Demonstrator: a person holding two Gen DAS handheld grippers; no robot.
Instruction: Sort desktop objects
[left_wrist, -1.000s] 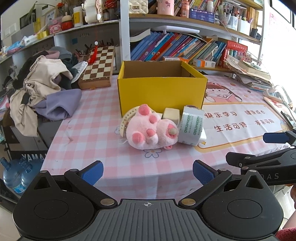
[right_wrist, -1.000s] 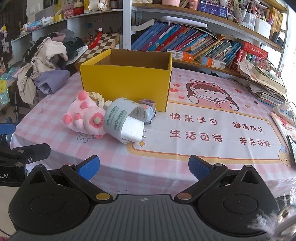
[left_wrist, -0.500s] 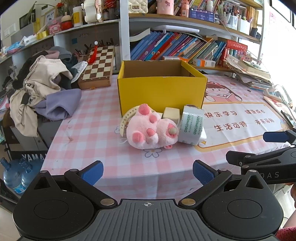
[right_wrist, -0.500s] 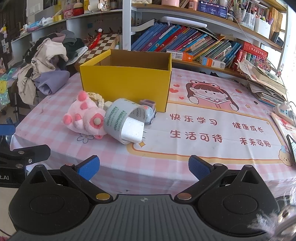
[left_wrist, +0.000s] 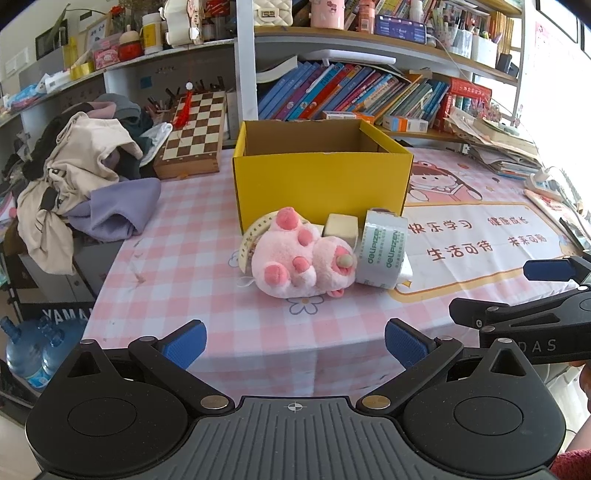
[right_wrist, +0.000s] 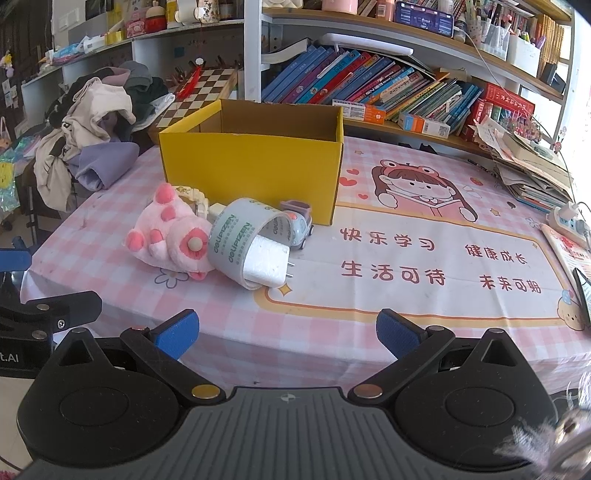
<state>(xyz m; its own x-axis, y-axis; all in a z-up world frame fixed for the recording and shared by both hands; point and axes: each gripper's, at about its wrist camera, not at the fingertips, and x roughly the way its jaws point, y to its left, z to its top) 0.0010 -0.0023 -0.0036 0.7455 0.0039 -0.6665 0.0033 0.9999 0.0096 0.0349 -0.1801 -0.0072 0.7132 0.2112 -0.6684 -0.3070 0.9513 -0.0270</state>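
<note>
An open yellow cardboard box (left_wrist: 321, 177) (right_wrist: 251, 166) stands mid-table. In front of it lies a pink plush toy (left_wrist: 295, 258) (right_wrist: 166, 236), touching a roll of clear tape (left_wrist: 382, 247) (right_wrist: 240, 236). A white charger plug (right_wrist: 267, 262) rests inside the roll. Behind them sit a small toy car (right_wrist: 297, 225), a beige block (left_wrist: 340, 226) and a cream band (left_wrist: 255, 230). My left gripper (left_wrist: 293, 341) and right gripper (right_wrist: 286, 330) both hover open and empty at the table's near edge, well short of the pile.
A heap of clothes (left_wrist: 74, 177) covers the table's left end, with a chessboard (left_wrist: 195, 129) behind it. Bookshelves (right_wrist: 388, 88) line the back. Stacked papers (right_wrist: 532, 166) and a power strip (right_wrist: 569, 221) lie at the right. Water bottles (left_wrist: 26, 347) stand on the floor.
</note>
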